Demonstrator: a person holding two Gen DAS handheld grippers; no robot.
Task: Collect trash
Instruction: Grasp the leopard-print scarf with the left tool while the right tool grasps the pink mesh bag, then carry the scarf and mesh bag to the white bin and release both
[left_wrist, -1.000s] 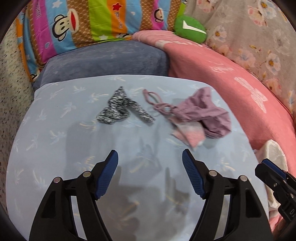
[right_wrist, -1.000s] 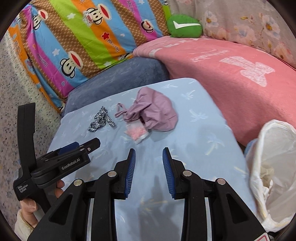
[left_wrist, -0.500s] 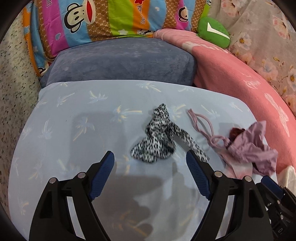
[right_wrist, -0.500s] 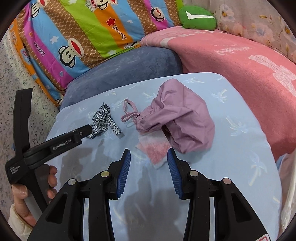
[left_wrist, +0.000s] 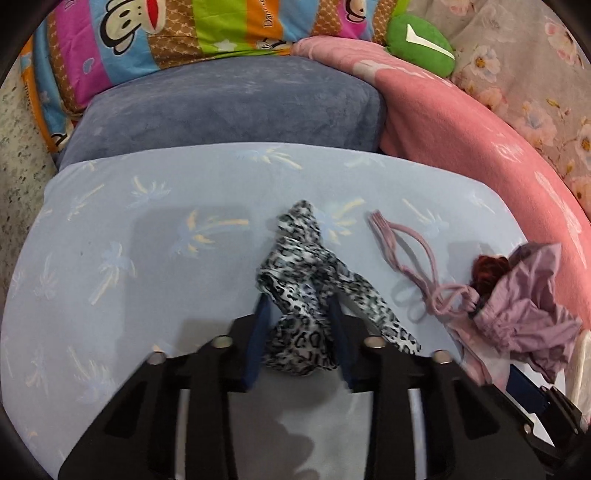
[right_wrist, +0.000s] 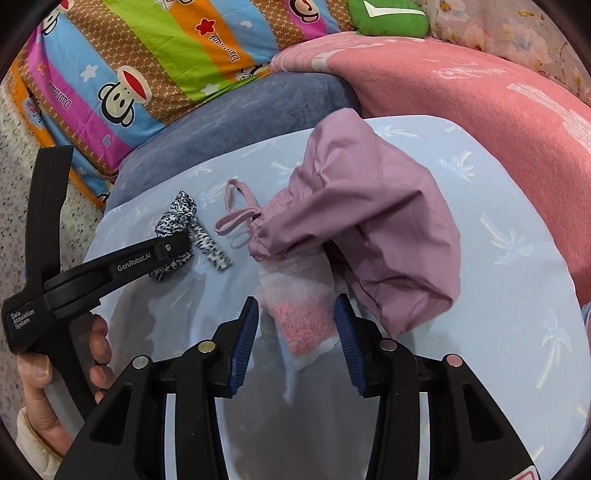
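Left gripper (left_wrist: 297, 314): tilted steeply down, jaws closing, blue pads on either side of a crumpled leopard-print cloth (left_wrist: 303, 280) and pressing into its folds. Seen from the right wrist view, the gripper's black body runs in from the left edge, tip at the cloth

Left hand (right_wrist: 55, 373): wrapped round the handle, fingers (right_wrist: 99, 343) curled at the front, pale cuff at the wrist

Right gripper (right_wrist: 295, 317): also tilted steeply down, jaws closing, part open; a pink-and-white sock (right_wrist: 303, 306) lies between the pads, gap still visible on the left side
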